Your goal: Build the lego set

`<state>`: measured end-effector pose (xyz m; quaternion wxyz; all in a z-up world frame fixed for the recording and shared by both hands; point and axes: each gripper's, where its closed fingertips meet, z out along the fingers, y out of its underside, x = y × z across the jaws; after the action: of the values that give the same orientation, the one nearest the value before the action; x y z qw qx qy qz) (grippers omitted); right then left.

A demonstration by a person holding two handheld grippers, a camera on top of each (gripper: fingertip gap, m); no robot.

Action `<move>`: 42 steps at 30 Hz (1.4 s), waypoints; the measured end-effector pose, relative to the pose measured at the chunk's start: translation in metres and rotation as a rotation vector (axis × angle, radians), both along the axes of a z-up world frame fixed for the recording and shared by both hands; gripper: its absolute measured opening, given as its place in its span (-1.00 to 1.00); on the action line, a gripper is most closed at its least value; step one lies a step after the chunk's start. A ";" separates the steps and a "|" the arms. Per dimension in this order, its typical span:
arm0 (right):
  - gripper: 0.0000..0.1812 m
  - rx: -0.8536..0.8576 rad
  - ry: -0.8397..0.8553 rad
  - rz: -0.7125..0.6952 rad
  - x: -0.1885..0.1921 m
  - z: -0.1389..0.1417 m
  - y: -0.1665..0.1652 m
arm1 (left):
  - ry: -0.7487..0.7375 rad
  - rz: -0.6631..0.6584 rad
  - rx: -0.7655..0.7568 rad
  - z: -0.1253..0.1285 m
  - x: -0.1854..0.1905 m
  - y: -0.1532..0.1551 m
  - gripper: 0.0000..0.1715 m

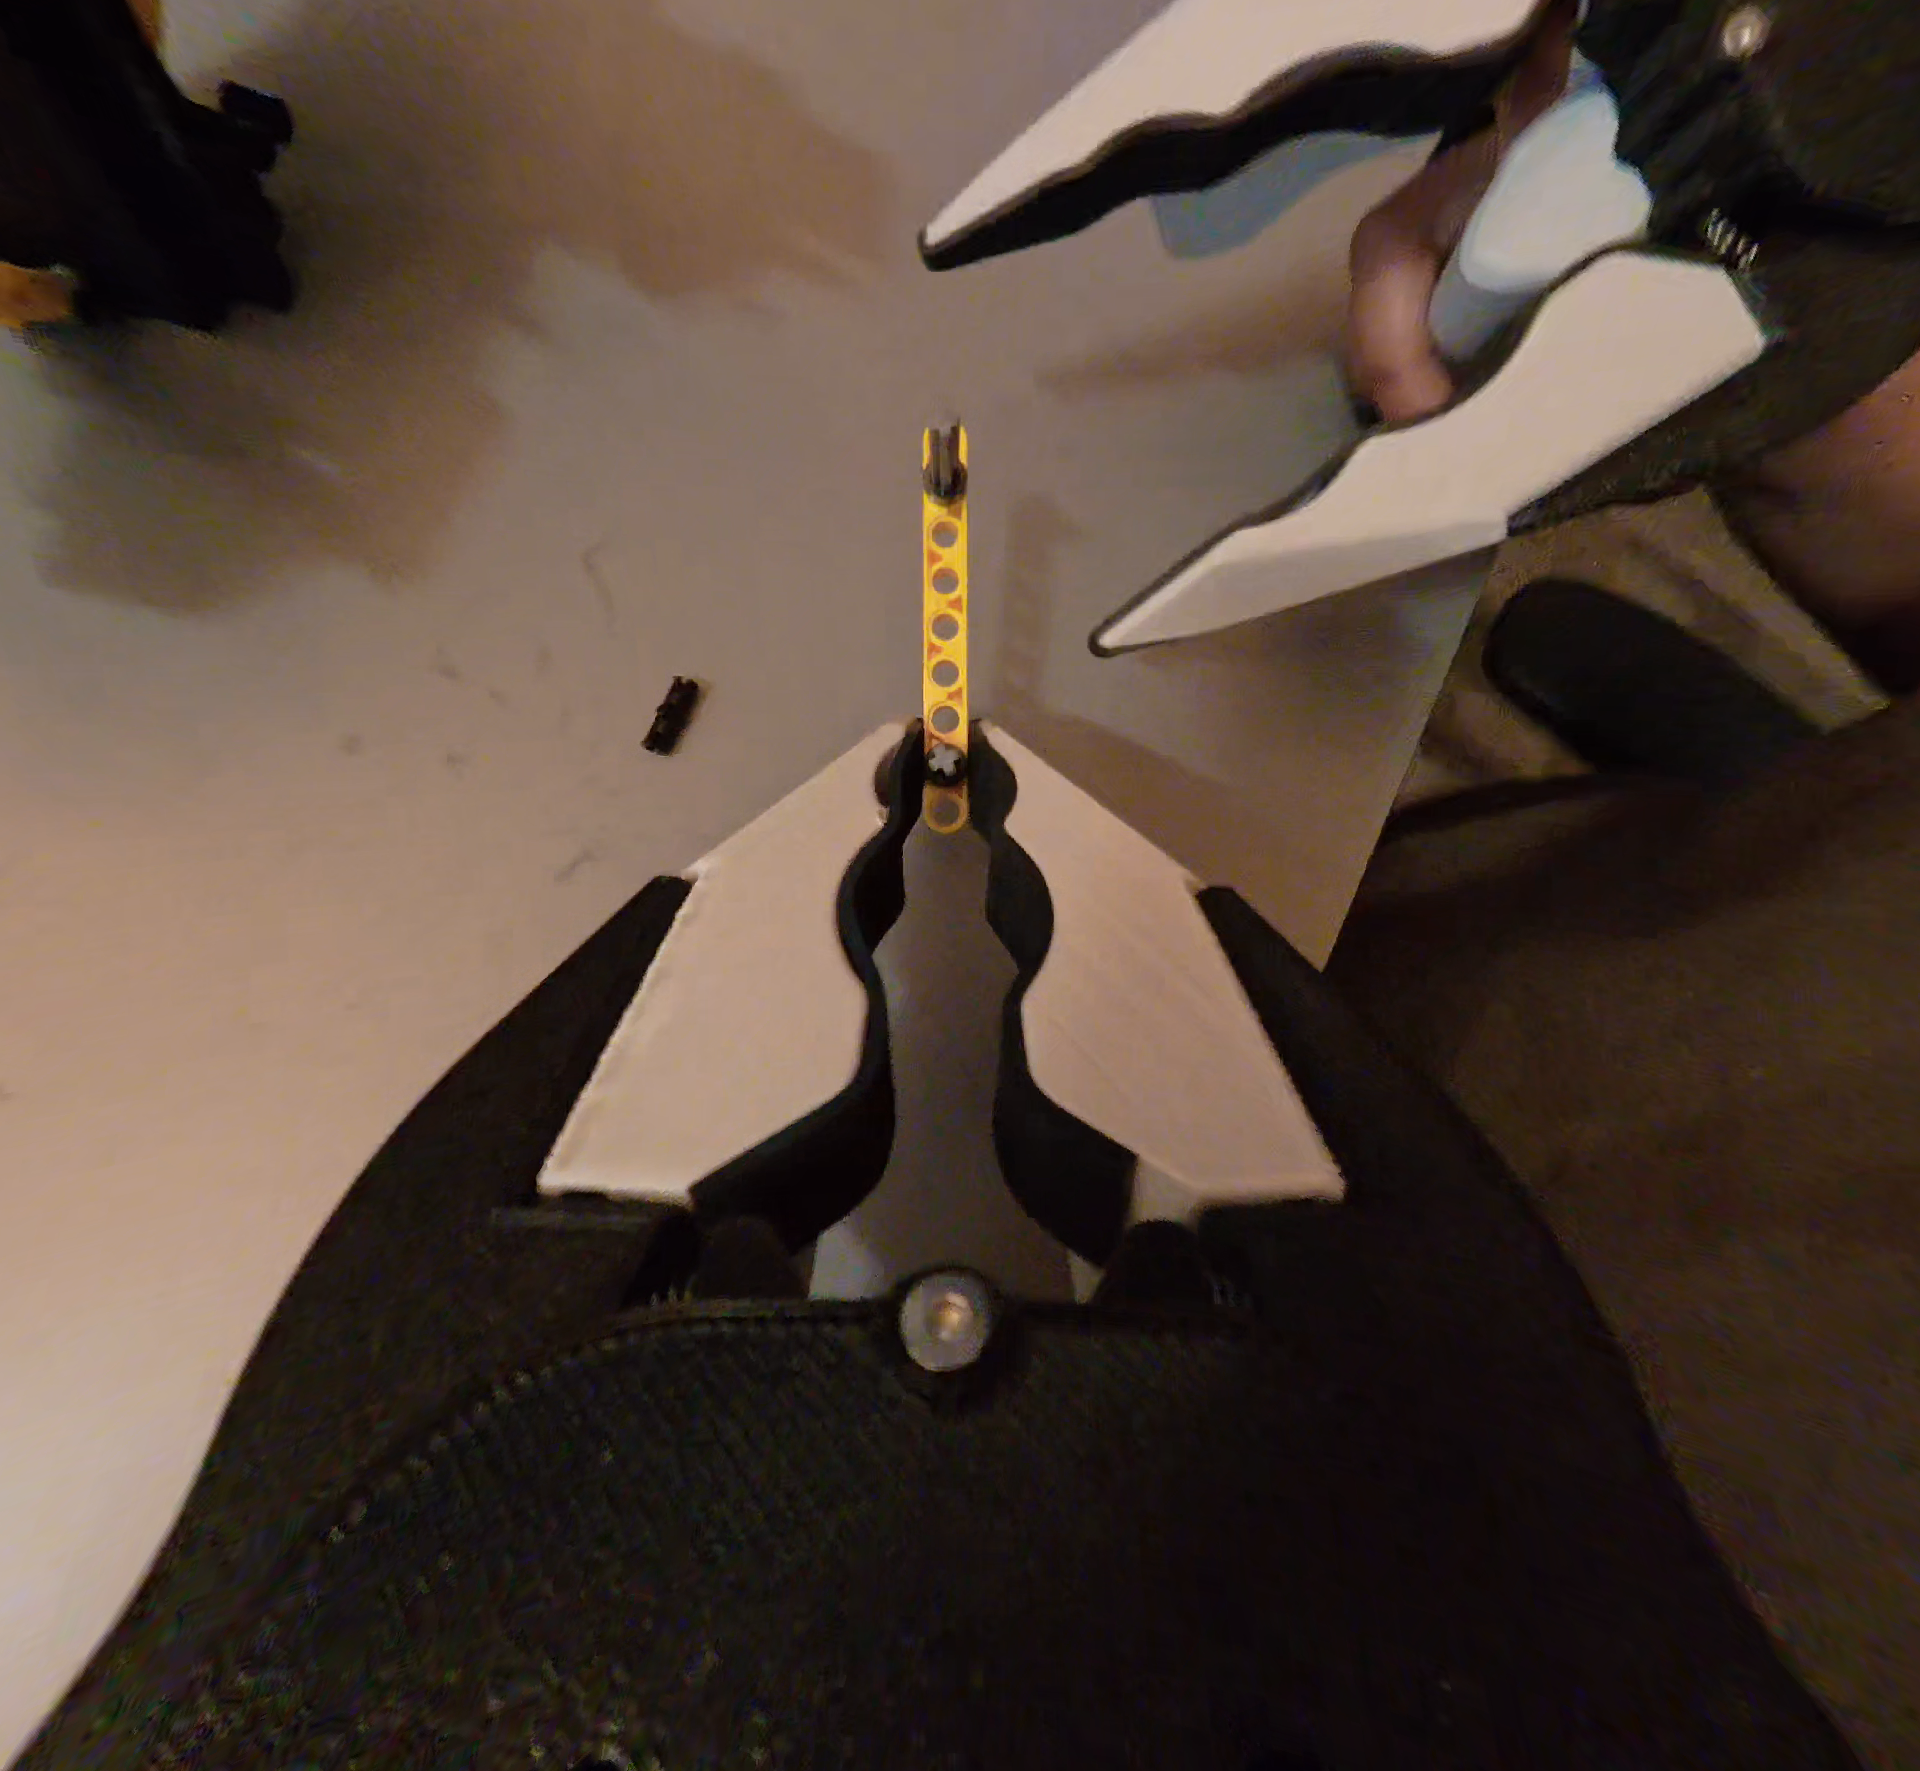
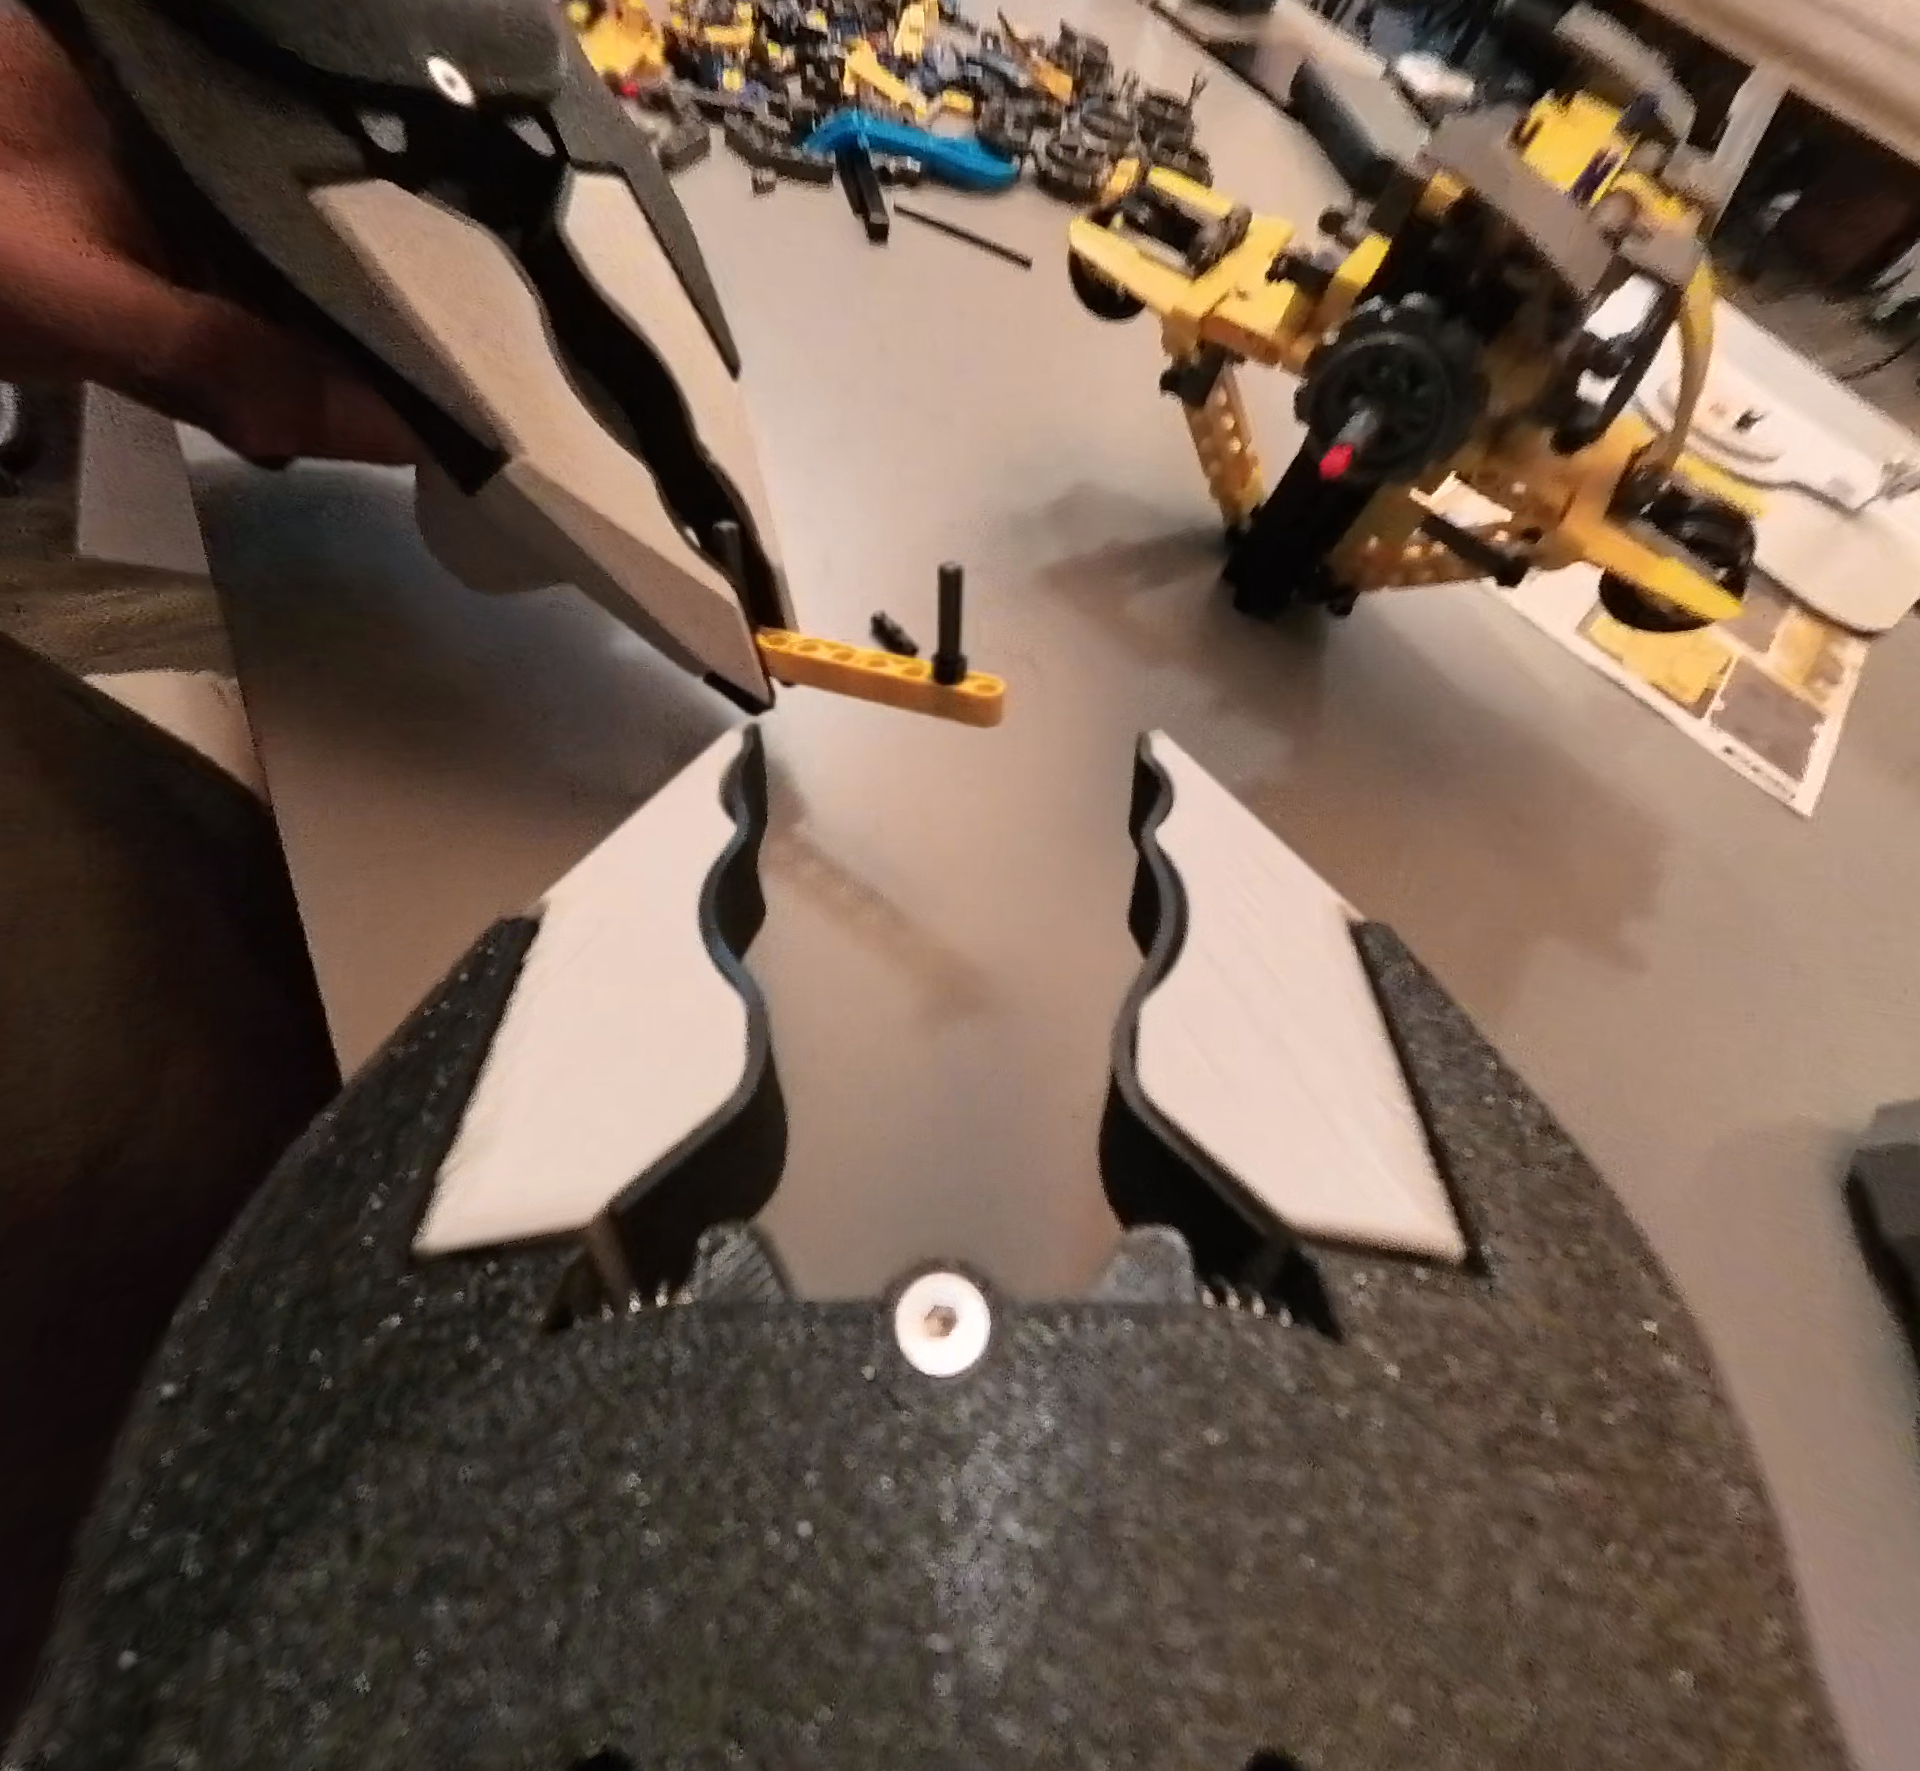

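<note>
While left gripper (image 1: 943, 765) pinches yellow holed beam (image 1: 944, 641) at frame centre, black pin (image 2: 948, 620) upright near far end, right gripper (image 2: 945, 765) spread, empty, just beside; loose black connector (image 1: 670, 713) on grey table (image 1: 520, 371) left.

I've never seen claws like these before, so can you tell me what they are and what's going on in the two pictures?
They are grabbing tools, one in each of a person's hands. Each carries a camera looking along its two fingers, so one picture comes from each tool.

The left gripper is shut on a yellow beam with holes. A black pin stands up near the beam's far end. The right gripper is open and holds nothing; it hangs close to the beam.

On the grey table lie a small black connector, a half-built yellow and black toy vehicle, and farther back a pile of loose building pieces.
</note>
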<state>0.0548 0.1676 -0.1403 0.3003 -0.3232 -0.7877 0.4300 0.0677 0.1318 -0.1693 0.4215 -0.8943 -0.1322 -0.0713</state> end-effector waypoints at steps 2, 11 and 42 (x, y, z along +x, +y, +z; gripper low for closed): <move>-0.24 0.023 -0.054 0.003 0.002 -0.009 0.001 | 0.017 -0.027 -0.038 -0.005 0.003 0.001 -0.94; -0.29 0.079 -0.210 0.052 0.006 -0.035 -0.002 | 0.059 -0.043 -0.101 -0.017 0.004 0.002 -0.85; -0.36 -0.214 -0.122 -0.078 -0.001 0.002 0.029 | 0.151 0.041 -0.098 -0.008 -0.050 -0.004 -0.97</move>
<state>0.0541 0.1970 -0.1387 0.2322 -0.4092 -0.7409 0.4792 0.0181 0.1274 -0.1774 0.3873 -0.9138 -0.1216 0.0115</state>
